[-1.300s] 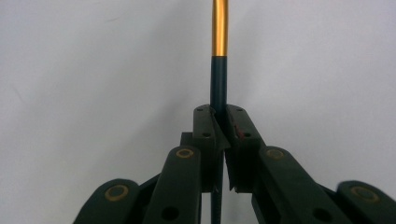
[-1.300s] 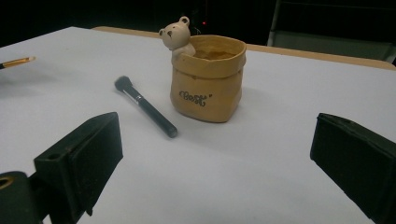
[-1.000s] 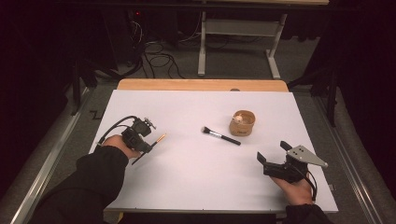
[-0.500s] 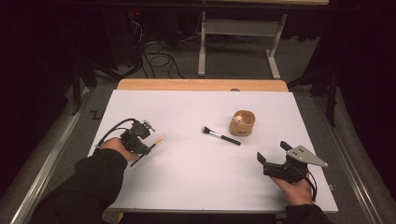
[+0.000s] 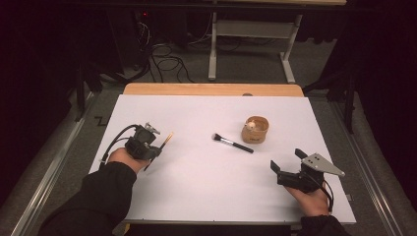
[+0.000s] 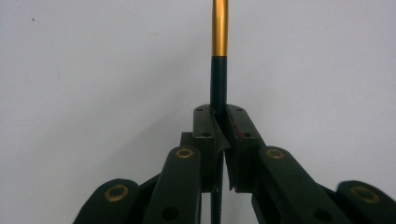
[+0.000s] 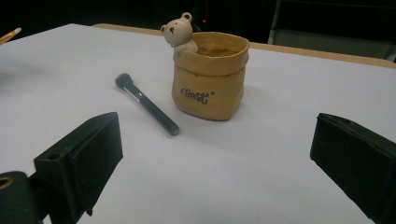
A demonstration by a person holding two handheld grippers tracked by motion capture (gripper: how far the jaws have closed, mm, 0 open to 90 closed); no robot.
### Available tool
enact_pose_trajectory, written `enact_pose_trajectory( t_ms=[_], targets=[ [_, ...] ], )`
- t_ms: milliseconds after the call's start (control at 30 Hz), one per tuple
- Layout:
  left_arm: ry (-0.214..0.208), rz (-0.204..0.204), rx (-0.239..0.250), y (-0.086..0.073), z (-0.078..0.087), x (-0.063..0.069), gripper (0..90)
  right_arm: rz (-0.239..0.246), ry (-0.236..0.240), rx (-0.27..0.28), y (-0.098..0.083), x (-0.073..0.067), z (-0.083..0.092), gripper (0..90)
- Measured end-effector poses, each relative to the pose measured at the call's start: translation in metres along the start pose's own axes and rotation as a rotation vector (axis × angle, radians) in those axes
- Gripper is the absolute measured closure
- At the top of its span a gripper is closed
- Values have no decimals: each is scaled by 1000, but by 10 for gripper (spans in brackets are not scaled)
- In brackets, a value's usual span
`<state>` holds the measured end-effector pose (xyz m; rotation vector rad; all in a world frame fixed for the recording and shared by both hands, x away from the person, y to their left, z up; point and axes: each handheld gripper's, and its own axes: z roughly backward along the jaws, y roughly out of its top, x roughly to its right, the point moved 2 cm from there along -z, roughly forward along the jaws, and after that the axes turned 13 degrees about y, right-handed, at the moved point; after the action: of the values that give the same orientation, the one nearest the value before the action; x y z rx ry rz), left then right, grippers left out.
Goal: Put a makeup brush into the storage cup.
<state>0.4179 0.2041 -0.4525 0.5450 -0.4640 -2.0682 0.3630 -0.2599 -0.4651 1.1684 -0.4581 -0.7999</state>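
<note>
Brush handle, dark green with a gold ferrule section, sits clamped between the closed jaws of our left gripper, and it runs straight out ahead of the tips. We hold it near one end, so most of its length projects forward; in our judgement this leaves the free end ready to be dropped into the holder. In the high view the same slim brush points away from the left gripper, just above the white table sheet.

Our right gripper rests on the sheet with its jaws wide apart and nothing between them. Ahead of it, framed between the two jaws, stand the tan pouch-shaped holder and, just left of that, the black makeup brush, lying flat and apart from it.

The left gripper view confirms the clamp on the handle, which the high view leaves too small to judge. The right gripper view resolves the bear figure on the holder's rim. The high view alone relates both grippers: they lie well apart, holder nearer the right one.
</note>
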Motion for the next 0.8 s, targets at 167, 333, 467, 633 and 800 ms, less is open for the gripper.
enact_pose_trajectory(
  t_ms=[167, 333, 467, 633, 800],
  targets=[
    [12, 42, 63, -6, -1, 1, 836, 4, 3, 3, 0, -1, 0, 32],
    [13, 111, 152, -11, 2, -2, 836, 8, 5, 1, 1, -1, -1, 32],
    [0, 171, 221, -16, 1, -3, 836, 11, 4, 3, 1, -1, -1, 32],
    [8, 206, 283, -20, 0, 0, 836, 12, 7, 6, 1, -1, -1, 32],
    [-15, 236, 366, -25, -1, 9, 836, 19, 10, 8, 2, -2, -1, 32]
  ],
)
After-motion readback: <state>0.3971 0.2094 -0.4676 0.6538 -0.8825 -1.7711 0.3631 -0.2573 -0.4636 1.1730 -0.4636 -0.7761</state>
